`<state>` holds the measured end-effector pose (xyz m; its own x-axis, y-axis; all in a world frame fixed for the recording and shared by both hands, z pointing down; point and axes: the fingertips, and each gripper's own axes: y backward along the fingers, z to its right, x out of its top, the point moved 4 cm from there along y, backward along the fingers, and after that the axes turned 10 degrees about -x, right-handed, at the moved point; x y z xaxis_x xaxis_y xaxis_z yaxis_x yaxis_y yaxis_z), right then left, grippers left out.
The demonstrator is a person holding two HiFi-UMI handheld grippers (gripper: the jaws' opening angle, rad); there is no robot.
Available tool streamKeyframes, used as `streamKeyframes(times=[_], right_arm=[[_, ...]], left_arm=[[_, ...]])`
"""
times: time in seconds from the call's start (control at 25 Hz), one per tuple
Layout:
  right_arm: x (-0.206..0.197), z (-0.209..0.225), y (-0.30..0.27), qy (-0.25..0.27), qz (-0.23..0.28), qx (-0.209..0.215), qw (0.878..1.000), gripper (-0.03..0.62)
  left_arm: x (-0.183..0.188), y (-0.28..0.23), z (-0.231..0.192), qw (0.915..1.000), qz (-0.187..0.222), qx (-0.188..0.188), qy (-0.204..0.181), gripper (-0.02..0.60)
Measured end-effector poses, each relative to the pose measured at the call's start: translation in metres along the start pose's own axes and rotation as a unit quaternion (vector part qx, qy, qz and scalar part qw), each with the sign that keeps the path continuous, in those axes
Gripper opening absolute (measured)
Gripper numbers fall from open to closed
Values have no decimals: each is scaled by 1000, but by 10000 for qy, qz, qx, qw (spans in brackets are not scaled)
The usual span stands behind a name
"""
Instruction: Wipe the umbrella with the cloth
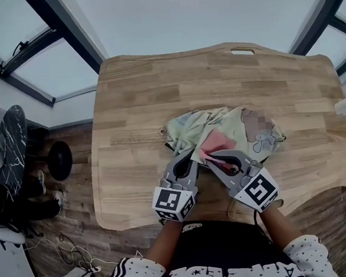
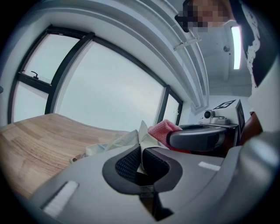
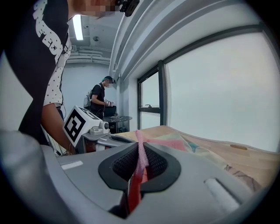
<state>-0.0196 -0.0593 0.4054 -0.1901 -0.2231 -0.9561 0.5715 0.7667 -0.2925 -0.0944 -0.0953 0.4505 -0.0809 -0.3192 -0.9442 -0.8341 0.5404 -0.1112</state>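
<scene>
Seen from above, a person stands at the near edge of a wooden table [image 1: 156, 88], holding a gripper in each hand. The umbrella [image 1: 187, 130] lies collapsed in a crumpled heap around the middle of the table, closer to the near edge than the far one. Its fabric is pale green and yellow with cartoon prints. A pink cloth [image 1: 217, 141] rests on the near part of the heap, touching the fabric.

The left gripper [image 1: 190, 157] reaches in from the near edge to the left side of the heap. In the left gripper view, its jaws are clenched on a raised fold of the umbrella fabric [image 2: 118, 142]. The cloth [image 2: 162, 130] and the right gripper [image 2: 197, 138] sit just beside it.

The right gripper [image 1: 206, 157] comes in at an angle from the right, with its tips close to the left gripper's. In the right gripper view, its jaws [image 3: 142, 153] are pinched tight on an edge of the cloth [image 3: 141, 144], which stands up between the pads. The umbrella [image 3: 205, 146] spreads out beyond them.

A small slot [image 1: 242, 51] is cut into the table's far edge. On the floor to the left stands a dark round object [image 1: 10, 150], possibly a small side table. Another person [image 3: 98, 98] stands in the background of the right gripper view.
</scene>
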Motion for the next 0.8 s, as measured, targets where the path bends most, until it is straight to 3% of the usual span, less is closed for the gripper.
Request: streamKeyframes(times=[0.28, 0.44, 0.68, 0.8], right_arm=[[-1, -16, 2, -154, -48, 247, 9996, 27], [-3, -29, 3, -132, -21, 602, 9981, 26], [14, -41, 18, 1, 382, 994, 9943, 28], [27, -31, 30, -149, 546, 893, 9944, 27]], left_arm=[[0, 1, 0, 10000, -2, -31, 29, 0], [-1, 2, -2, 10000, -15, -64, 43, 0], [-2, 2, -3, 10000, -21, -24, 57, 0], [-2, 2, -4, 10000, -36, 42, 37, 0]])
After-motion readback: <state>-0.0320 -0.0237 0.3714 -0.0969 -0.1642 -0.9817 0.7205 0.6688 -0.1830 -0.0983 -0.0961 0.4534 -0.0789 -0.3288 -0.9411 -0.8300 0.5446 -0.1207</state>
